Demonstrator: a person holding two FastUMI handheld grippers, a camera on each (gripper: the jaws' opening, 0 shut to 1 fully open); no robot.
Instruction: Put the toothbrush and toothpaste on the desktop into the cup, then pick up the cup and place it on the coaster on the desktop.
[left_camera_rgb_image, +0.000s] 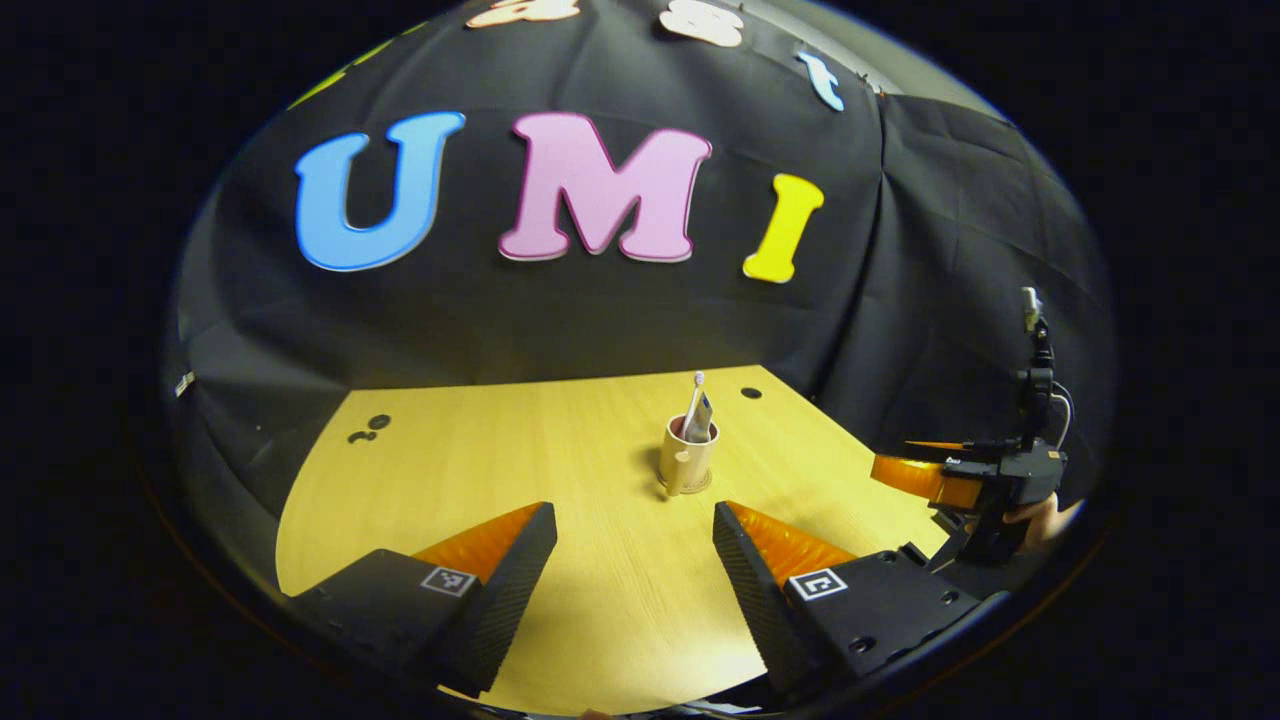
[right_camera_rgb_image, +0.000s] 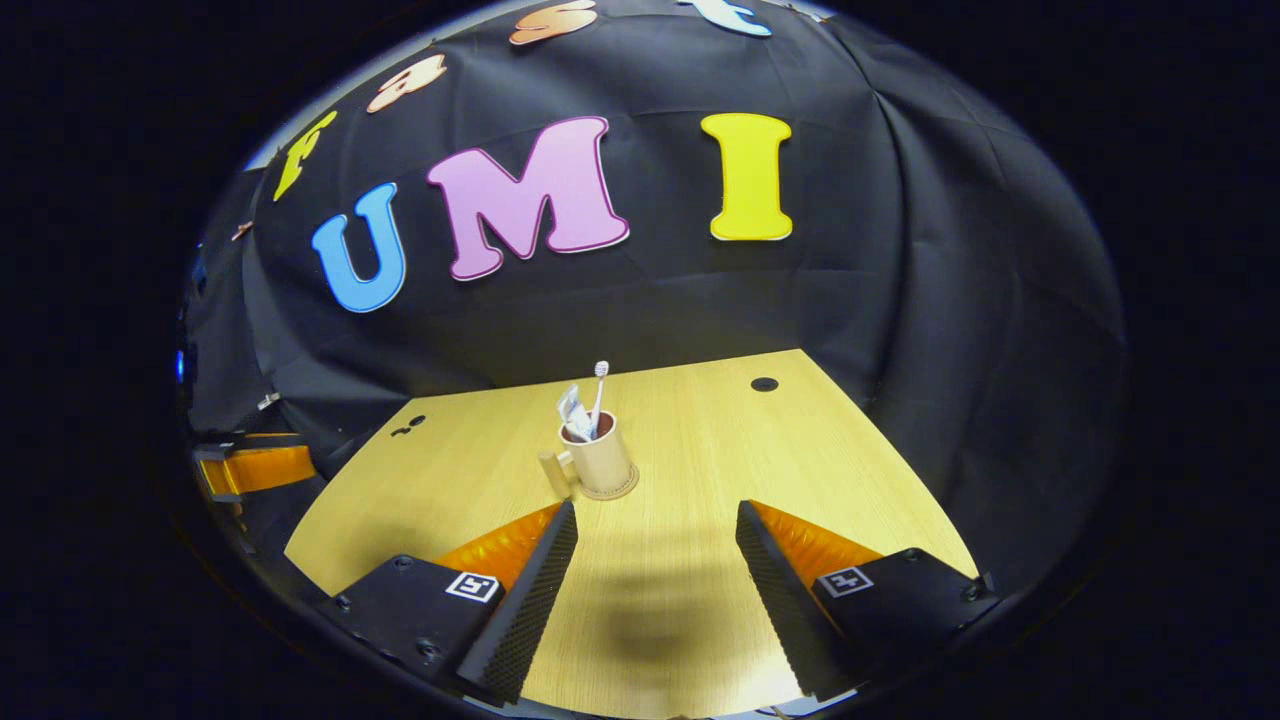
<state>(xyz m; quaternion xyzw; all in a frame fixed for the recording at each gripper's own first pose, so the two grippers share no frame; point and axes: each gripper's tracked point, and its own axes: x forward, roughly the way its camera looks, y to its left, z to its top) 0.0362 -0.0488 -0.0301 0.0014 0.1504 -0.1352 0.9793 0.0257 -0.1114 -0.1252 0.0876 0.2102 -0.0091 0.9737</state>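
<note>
The cup (right_camera_rgb_image: 598, 462) hides your toothbrush (right_camera_rgb_image: 600, 392) and toothpaste (right_camera_rgb_image: 572, 410) bottoms and most of the coaster (right_camera_rgb_image: 622, 492); labels too small.

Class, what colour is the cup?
Beige, the cup; clearest in the right gripper view.

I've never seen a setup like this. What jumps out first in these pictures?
A cream cup stands mid-table on a round coaster, with a toothbrush and a toothpaste tube poking out of it. Near the bottom of the right gripper view, the right gripper is spread open and empty above the wooden table.
</note>
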